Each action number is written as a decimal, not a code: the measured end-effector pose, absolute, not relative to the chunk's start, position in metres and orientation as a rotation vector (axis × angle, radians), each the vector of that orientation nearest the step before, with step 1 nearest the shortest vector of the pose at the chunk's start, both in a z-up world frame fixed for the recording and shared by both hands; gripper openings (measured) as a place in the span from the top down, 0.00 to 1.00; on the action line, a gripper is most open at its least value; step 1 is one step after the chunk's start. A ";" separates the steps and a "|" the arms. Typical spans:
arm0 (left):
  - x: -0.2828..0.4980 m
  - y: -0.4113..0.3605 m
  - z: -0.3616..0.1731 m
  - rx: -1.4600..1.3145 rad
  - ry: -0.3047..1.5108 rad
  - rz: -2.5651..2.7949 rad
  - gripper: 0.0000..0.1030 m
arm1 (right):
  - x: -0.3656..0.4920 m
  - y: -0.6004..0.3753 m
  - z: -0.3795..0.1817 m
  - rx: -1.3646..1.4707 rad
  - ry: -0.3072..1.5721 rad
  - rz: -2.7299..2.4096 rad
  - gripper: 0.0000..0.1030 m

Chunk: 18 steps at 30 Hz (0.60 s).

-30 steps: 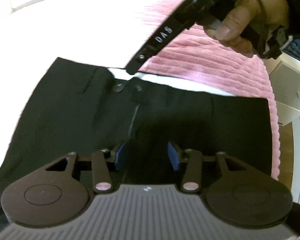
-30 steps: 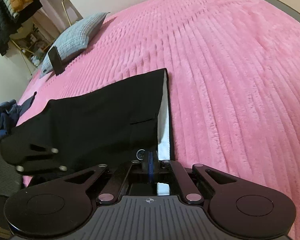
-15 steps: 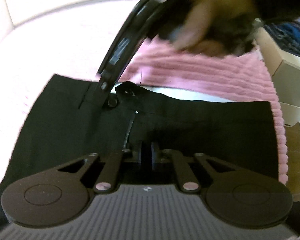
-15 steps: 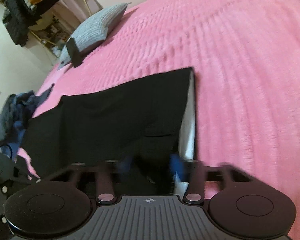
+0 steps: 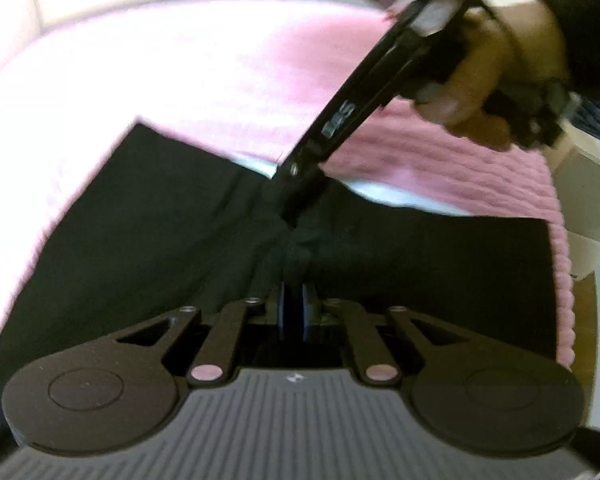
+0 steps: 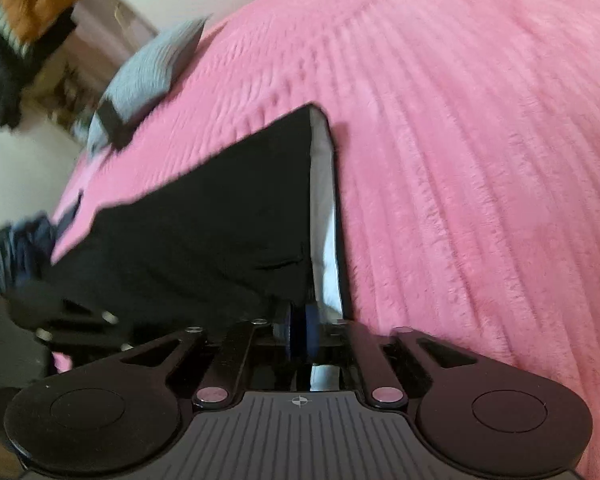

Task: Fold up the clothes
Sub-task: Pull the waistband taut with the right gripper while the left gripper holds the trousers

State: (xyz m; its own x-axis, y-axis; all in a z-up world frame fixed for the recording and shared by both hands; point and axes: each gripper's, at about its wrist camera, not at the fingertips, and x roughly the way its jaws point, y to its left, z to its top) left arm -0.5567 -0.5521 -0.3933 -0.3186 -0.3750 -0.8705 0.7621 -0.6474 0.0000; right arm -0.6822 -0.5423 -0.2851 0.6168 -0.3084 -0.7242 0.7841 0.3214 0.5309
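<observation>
While my left tongs [image 5: 294,314] and right tongs [image 6: 300,334] both pinch the black pants [image 6: 204,216] near their top edge, I should lift together, evenly, above the pink bed [image 6: 480,160].

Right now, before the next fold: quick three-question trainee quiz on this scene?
1. True or false: the black trousers lie on a pink bedspread.
2. Which colour is the lining showing at the trousers' waistband? A white, B red, C green.
3. Fill in: at the far end of the bed lies a grey ____.

Key: 1 true. 2 A. 3 pillow.
</observation>
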 end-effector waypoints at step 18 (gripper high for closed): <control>-0.540 -0.559 -0.387 1.199 0.544 -1.975 0.86 | -0.676 -0.492 -0.287 0.940 0.619 -0.850 0.42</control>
State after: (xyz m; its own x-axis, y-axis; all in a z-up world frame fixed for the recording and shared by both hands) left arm -0.5398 -0.5593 -0.3868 -0.2809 -0.3788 -0.8819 0.7767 -0.6294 0.0230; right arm -0.6756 -0.4924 -0.2873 0.5334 -0.3493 -0.7704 0.8404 0.3220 0.4359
